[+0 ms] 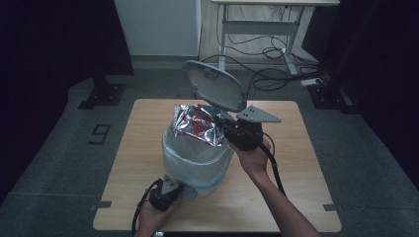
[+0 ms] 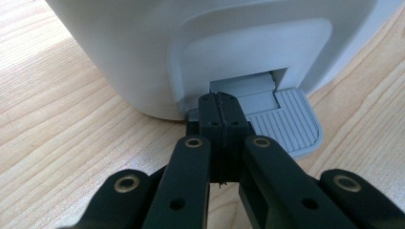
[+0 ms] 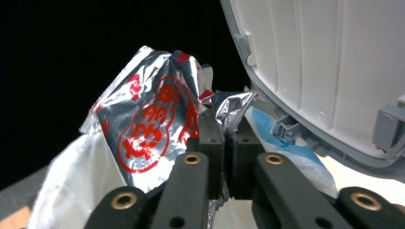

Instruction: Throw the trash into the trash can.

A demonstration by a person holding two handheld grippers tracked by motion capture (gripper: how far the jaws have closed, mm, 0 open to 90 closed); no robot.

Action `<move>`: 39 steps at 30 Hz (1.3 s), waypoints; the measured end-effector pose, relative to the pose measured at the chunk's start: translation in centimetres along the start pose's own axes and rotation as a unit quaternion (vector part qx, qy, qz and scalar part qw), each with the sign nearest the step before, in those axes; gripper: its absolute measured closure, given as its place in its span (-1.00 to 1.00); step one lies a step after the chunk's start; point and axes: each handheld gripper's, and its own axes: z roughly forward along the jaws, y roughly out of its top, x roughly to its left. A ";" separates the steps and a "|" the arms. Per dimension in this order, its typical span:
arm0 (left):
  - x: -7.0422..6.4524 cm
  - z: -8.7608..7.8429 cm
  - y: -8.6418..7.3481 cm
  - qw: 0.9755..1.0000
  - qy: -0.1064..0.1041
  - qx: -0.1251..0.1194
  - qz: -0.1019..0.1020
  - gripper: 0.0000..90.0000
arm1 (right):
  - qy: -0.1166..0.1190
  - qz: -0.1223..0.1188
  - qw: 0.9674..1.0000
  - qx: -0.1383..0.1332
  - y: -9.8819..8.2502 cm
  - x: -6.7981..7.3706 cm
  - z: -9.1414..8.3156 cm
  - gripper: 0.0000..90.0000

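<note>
While the left gripper (image 2: 220, 102) pressed the pedal (image 2: 282, 123) of the bin (image 1: 197, 158) with its jaws pressed together and nothing between them, the lid (image 1: 213, 85) stood tilted up and back, and the mouth lay open. The right gripper (image 1: 228, 129) held a crumpled silver wrapper (image 1: 198, 123) with red print just over the far right side of that mouth, above the pale liner (image 1: 190, 150). In the right gripper view the jaws pinched a fold at the foil's (image 3: 148, 124) edge, with a narrow slit between the pads (image 3: 211, 131), so the hold looked light. The rest of the wrapper stood up and to the left of the jaws, free of the lid's underside (image 3: 334, 71).

To do this step well, the left tip should have stayed firmly down on the ribbed pedal, since any easing there would likely have let the lid drop onto the right gripper. The wrapper was best carried a little nearer the middle of the opening and lowered below the rim before the jaws spread, because light foil could catch on the liner's edge or drift out onto the table (image 1: 296, 187). The jaws should have opened fully, as a crumpled fold may cling to a pad. The right gripper should then have come out clear of the lid before the pedal was let go.
</note>
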 end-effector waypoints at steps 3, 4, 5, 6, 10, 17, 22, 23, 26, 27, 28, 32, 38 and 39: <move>0.0 0.0 0.0 1.000 -0.001 0.000 0.000 1.00 | -0.019 -0.017 1.000 0.004 -0.2 0.4 0.2 0.44; 0.0 0.0 0.0 1.000 -0.001 0.000 -0.001 1.00 | -0.023 -0.019 1.000 0.004 -0.2 0.4 0.3 0.35; 0.0 0.0 0.0 1.000 -0.001 0.000 0.000 1.00 | -0.030 -0.020 0.999 0.005 -0.3 0.4 0.3 0.25; 0.0 0.0 0.0 1.000 -0.001 0.000 0.000 1.00 | -0.032 -0.020 0.999 0.005 -0.3 0.4 0.2 0.21; 0.0 0.0 0.0 1.000 -0.002 0.000 -0.003 1.00 | -0.034 -0.017 0.999 0.005 -0.5 0.2 -0.1 0.13; 0.0 0.0 0.0 1.000 -0.002 -0.002 -0.005 1.00 | -0.029 -0.016 0.999 0.004 -1.0 -0.3 -0.9 0.13; 0.0 0.0 0.0 1.000 -0.003 -0.001 -0.006 1.00 | -0.018 -0.016 1.000 0.004 -1.4 -0.7 -1.8 0.10; 0.0 0.0 0.0 1.000 -0.003 -0.001 -0.006 1.00 | -0.016 -0.015 1.000 0.003 -1.5 -0.8 -1.9 0.10; 0.0 0.0 0.0 1.000 -0.002 -0.001 -0.004 1.00 | -0.009 -0.016 1.000 -0.001 -1.7 -1.1 -2.5 0.10; 0.0 0.0 0.0 1.000 -0.002 -0.001 -0.005 1.00 | -0.007 -0.015 1.000 -0.003 -1.8 -1.2 -2.9 0.10; 0.0 0.0 0.0 1.000 -0.002 -0.001 -0.005 1.00 | -0.006 -0.015 1.000 -0.003 -1.9 -1.3 -3.0 0.09; 0.0 0.0 0.0 1.000 -0.002 -0.001 -0.006 1.00 | -0.005 -0.014 1.000 -0.006 -2.3 -1.8 -3.7 0.09; 0.0 0.0 0.0 1.000 -0.001 -0.001 -0.007 1.00 | -0.005 -0.010 1.000 -0.007 -3.0 -2.4 -4.5 0.09; 0.0 0.0 0.0 1.000 0.000 -0.001 -0.006 1.00 | -0.005 -0.009 1.000 -0.007 -3.2 -2.5 -4.6 0.09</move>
